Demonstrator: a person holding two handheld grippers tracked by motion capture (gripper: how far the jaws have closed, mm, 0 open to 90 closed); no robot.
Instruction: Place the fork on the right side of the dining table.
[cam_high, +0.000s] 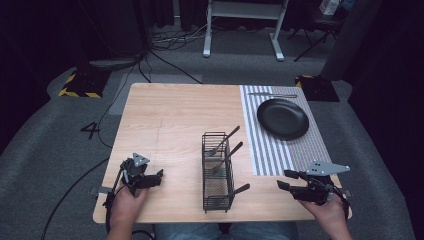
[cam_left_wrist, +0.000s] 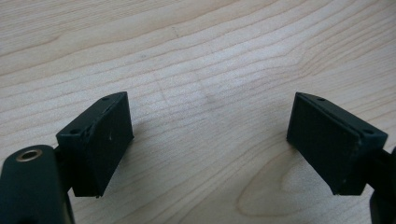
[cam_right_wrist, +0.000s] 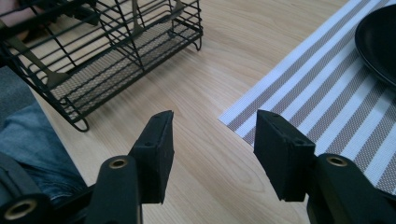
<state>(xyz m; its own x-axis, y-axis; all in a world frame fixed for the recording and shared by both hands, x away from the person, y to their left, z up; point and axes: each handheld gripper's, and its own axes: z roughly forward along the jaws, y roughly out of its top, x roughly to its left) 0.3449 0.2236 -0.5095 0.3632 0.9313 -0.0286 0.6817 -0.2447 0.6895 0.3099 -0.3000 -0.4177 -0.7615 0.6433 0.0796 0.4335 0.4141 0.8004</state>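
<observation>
High view, lower left of the frame: the left claw (cam_high: 159, 176) rests over the near corner of the wooden bench (cam_high: 175, 120), its jaws spread wide and nothing between them. In the left gripper view the two black pads (cam_left_wrist: 100, 140) stand far apart at the frame's left and right edges, with bare wood grain in the gap.

High view, lower right: the right claw (cam_high: 287, 179) hangs above the bench edge, jaws parted and released, gripping nothing. In the right gripper view its pads (cam_right_wrist: 156, 149) flank bare wood, just short of the near corner of the striped placemat (cam_right_wrist: 327, 93).

Centre of the high view: the black wire caddy (cam_high: 217, 172) stands upright between the two claws, apart from both, with dark-handled cutlery (cam_high: 226, 140) leaning out of it. Upper right: a black plate (cam_high: 283, 118) lies on the placemat, and a knife (cam_high: 272, 95) lies beyond it.
</observation>
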